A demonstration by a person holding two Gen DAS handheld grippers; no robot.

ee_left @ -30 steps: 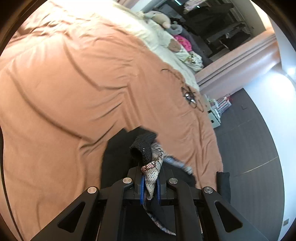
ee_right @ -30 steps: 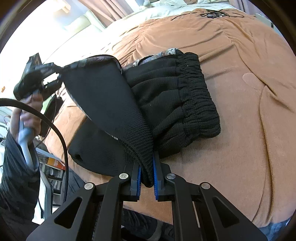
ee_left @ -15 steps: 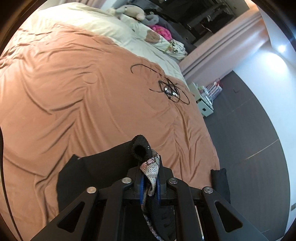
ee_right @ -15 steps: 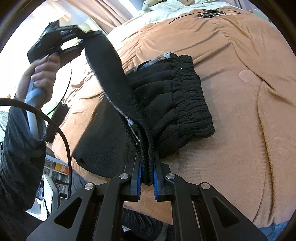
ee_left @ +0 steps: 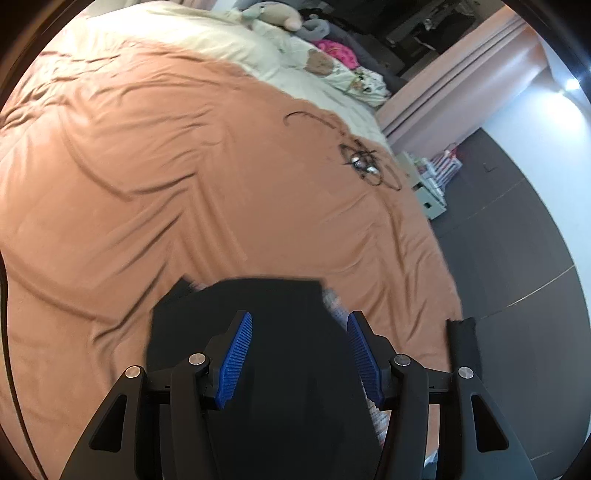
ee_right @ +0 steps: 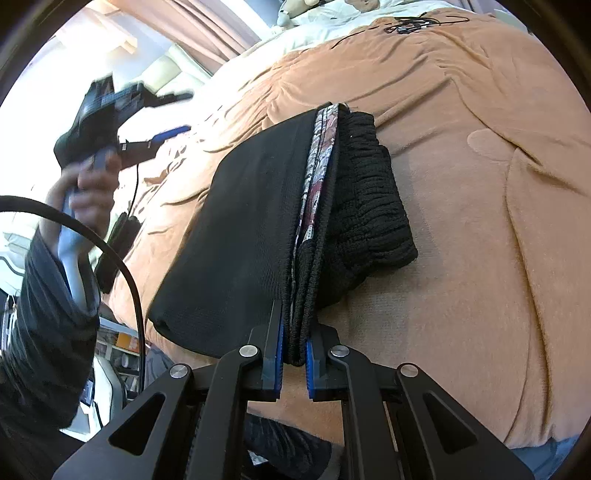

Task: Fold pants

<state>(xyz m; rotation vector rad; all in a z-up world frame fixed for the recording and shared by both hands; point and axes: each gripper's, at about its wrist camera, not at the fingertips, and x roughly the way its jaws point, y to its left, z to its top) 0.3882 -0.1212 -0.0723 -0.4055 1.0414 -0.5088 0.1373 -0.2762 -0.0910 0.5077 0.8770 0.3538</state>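
Observation:
Black pants [ee_right: 251, 229] with a patterned lining lie folded on the orange blanket [ee_right: 480, 184], ribbed waistband [ee_right: 369, 206] to the right of the fold. My right gripper [ee_right: 293, 356] is shut on the near edge of the stacked layers. In the left wrist view the pants [ee_left: 273, 332] spread flat beneath my left gripper [ee_left: 300, 318], whose jaws are opening with nothing pressed between the blue pads [ee_left: 236, 358]. The right wrist view shows the left gripper [ee_right: 181, 114] lifted clear of the cloth, held by a hand [ee_right: 88, 184].
A tangle of black cable [ee_left: 364, 162] lies on the blanket toward the pillows and plush toys [ee_left: 280, 20]. The bed's edge drops to a dark floor [ee_left: 535, 240] with small boxes [ee_left: 430, 188]. A black device [ee_right: 120, 236] rests near the bed's left edge.
The left gripper has let go of the folded-over leg, its jaws now spread, and it has pulled away. The leg has dropped flat onto the pants. The right gripper still clamps the edge.

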